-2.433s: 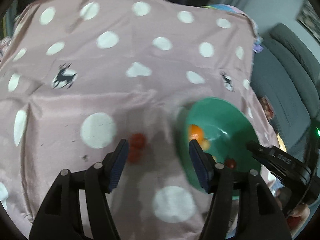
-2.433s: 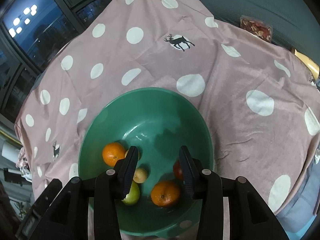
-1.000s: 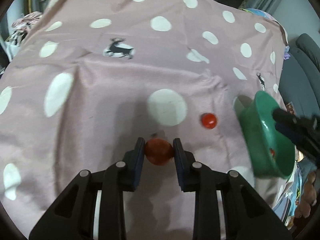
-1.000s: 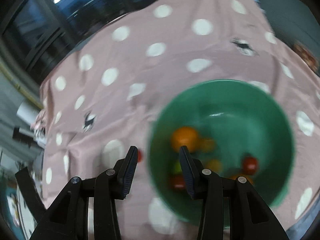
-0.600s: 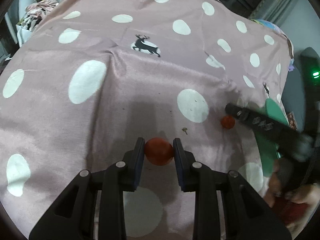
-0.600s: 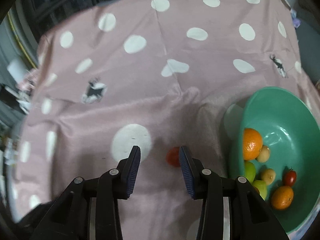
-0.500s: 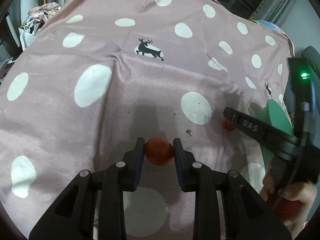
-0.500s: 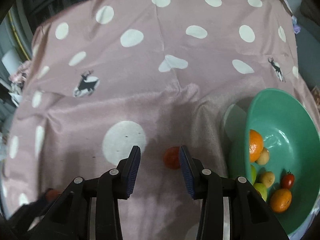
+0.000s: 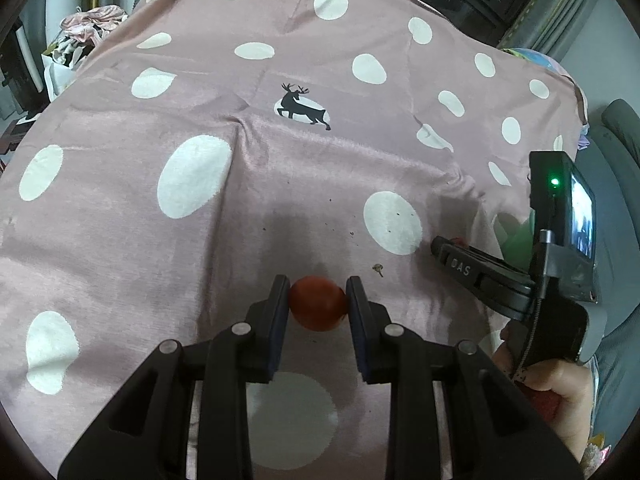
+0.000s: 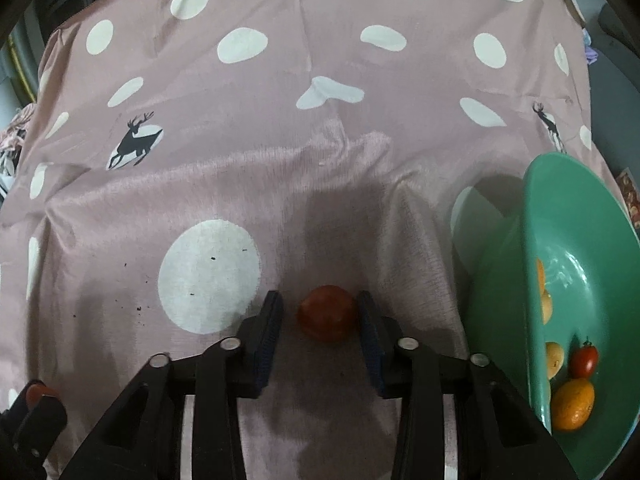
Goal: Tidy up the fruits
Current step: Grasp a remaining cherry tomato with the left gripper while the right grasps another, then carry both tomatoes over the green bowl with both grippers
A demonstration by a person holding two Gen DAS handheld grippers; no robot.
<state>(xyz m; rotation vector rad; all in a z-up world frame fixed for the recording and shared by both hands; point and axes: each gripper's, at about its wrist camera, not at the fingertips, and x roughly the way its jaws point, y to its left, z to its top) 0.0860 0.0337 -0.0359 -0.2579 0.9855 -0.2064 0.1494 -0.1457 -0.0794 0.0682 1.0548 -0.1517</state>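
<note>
In the left wrist view my left gripper (image 9: 317, 285) is shut on a round red tomato (image 9: 317, 308) just above the pink polka-dot cloth (image 9: 240, 184). My right gripper (image 10: 320, 298) straddles a second red tomato (image 10: 327, 314) lying on the cloth. Its jaws are closing, a gap still shows at the left pad (image 10: 272, 320), and the right pad is close to the fruit. The green bowl (image 10: 500, 280) stands just right of it, holding oranges, a small tomato (image 10: 584, 360) and several yellowish fruits. The left wrist view shows the right gripper (image 9: 452, 248) at the right, held by a hand (image 9: 560, 384).
The left gripper's fingertips (image 10: 36, 396) with a bit of red fruit show at the bottom left of the right wrist view. A grey sofa (image 9: 616, 168) lies beyond the cloth's right edge. Clothes (image 9: 92, 20) are piled past the far left corner. Dark crumbs dot the cloth.
My right gripper swung left from above the bowl and sank over the loose tomato, its jaws narrowing. The left gripper kept its tomato and drifted a little.
</note>
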